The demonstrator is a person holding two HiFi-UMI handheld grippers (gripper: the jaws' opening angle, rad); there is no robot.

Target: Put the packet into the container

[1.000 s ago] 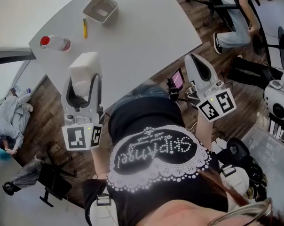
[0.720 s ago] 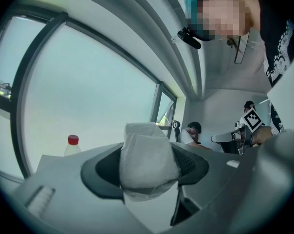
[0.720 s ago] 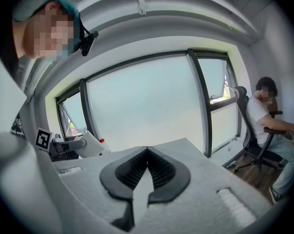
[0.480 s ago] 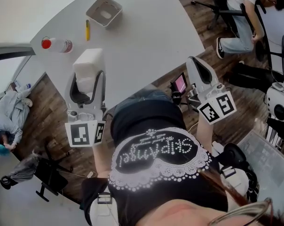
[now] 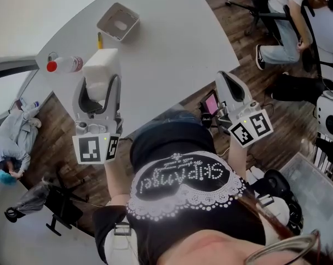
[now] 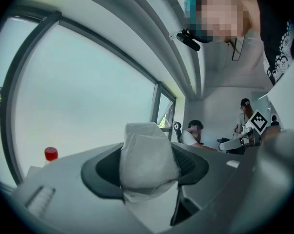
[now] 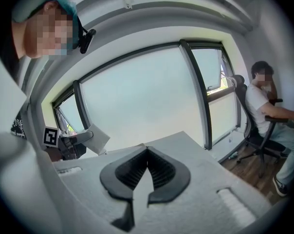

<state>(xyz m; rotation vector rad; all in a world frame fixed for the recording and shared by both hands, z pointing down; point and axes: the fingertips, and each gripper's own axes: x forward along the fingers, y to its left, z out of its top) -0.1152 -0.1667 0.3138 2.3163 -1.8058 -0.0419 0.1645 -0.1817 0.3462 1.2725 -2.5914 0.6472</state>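
Observation:
A white packet (image 5: 100, 65) sits between the jaws of my left gripper (image 5: 99, 80), which is shut on it and holds it over the grey table (image 5: 166, 48). In the left gripper view the packet (image 6: 147, 160) fills the gap between the dark pads of the left gripper (image 6: 148, 172). The grey square container (image 5: 118, 21) stands empty farther back on the table, beyond the packet. My right gripper (image 5: 225, 77) hovers at the table's near right edge, shut with nothing in it; its pads meet at the tips in the right gripper view, right gripper (image 7: 147, 152).
A clear bottle with a red cap (image 5: 64, 64) lies left of the packet, near the table's left edge. A yellow pen (image 5: 99, 40) lies between packet and container. People sit on office chairs (image 5: 277, 21) on the wooden floor to the right.
My left gripper has carried the packet farther across the table, closer to the bottle, pen and container. The right gripper has sunk slightly at the table's edge.

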